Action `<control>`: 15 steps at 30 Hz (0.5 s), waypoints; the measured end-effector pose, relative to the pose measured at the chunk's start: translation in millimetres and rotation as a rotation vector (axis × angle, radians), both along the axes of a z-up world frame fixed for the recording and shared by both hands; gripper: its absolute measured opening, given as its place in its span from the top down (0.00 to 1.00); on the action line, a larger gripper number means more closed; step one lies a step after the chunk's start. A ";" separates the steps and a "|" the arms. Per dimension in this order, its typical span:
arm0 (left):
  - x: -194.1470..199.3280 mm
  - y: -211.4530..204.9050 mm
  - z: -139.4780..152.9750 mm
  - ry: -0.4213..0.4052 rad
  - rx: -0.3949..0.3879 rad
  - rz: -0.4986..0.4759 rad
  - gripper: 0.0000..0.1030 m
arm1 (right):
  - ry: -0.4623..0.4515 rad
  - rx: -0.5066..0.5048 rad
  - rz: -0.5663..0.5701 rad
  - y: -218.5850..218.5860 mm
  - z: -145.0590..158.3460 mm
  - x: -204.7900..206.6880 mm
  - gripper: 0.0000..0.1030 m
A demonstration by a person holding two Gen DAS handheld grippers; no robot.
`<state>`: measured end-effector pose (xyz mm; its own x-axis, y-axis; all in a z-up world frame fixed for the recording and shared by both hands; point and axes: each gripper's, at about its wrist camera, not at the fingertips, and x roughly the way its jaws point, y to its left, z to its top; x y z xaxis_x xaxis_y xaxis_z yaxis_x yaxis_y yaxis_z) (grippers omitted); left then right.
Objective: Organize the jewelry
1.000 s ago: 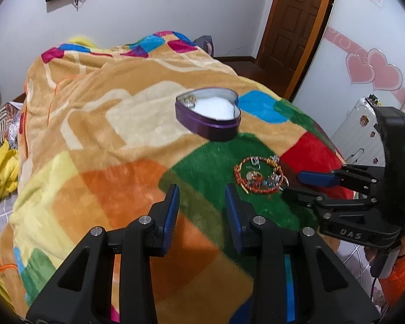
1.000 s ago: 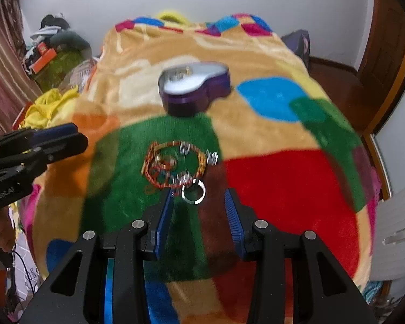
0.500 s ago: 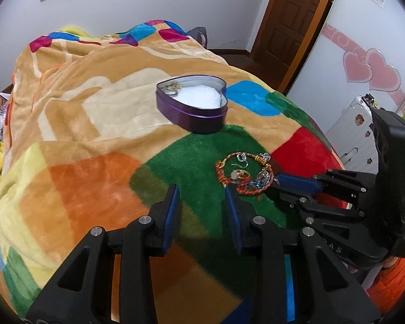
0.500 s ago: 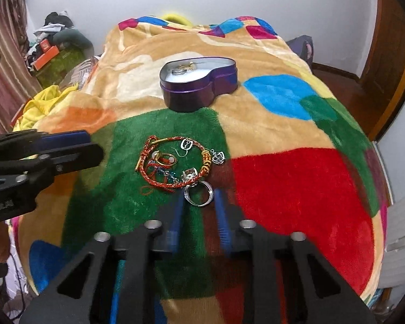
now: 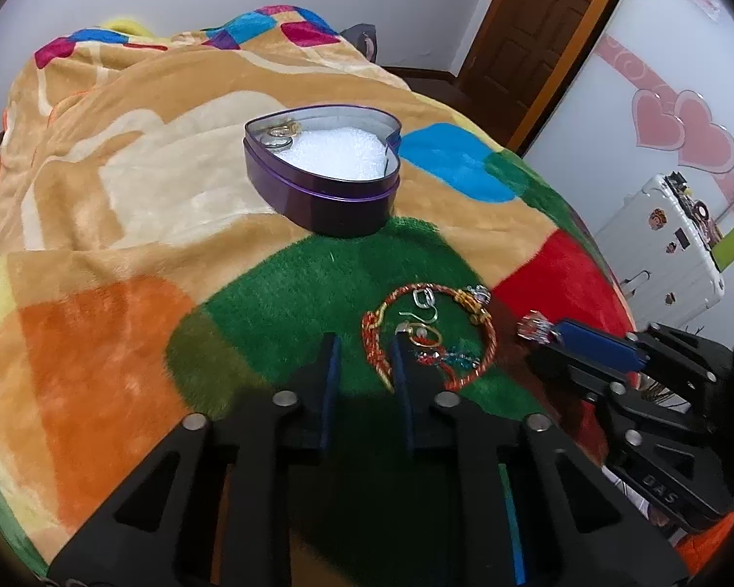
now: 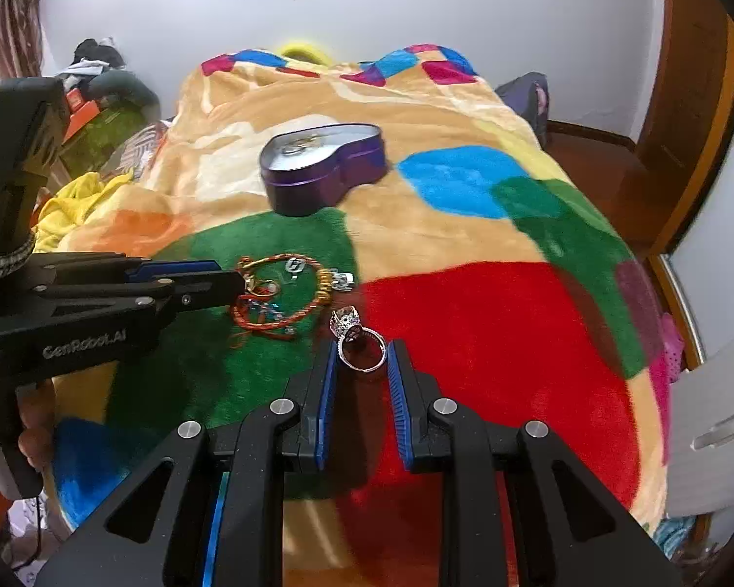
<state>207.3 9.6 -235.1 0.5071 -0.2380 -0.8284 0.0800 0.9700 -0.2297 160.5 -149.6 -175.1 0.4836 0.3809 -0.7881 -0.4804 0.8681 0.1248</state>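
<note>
- bare blanket (image 6: 489,342) lies open right of the bracelet pile (image 6: 279,293).
- heart tin (image 6: 325,166) stands beyond the pile, a green strip between them.
- left gripper (image 6: 240,281) sits against the pile's left edge.

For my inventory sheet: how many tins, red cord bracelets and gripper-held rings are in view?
Tin: 1
Bracelet: 1
Ring, in the right gripper: 1
Total: 3
</note>
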 end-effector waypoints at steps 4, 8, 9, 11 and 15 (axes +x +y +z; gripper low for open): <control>6.3 -1.7 -4.3 0.011 -0.002 0.005 0.93 | 0.000 0.011 -0.016 -6.8 0.6 0.9 0.82; 1.3 -5.2 2.7 -0.019 0.029 0.000 0.94 | -0.005 0.020 -0.027 -9.3 3.1 1.3 0.82; 0.4 -5.2 5.1 -0.026 0.033 -0.001 0.94 | -0.007 0.024 -0.030 -10.5 4.5 1.6 0.82; -3.9 -5.9 13.1 -0.051 0.044 -0.002 0.94 | -0.014 0.032 -0.035 -13.1 7.8 1.6 0.82; -13.7 -4.0 34.4 -0.111 0.063 0.004 0.94 | -0.035 0.047 -0.044 -15.6 17.4 1.1 0.82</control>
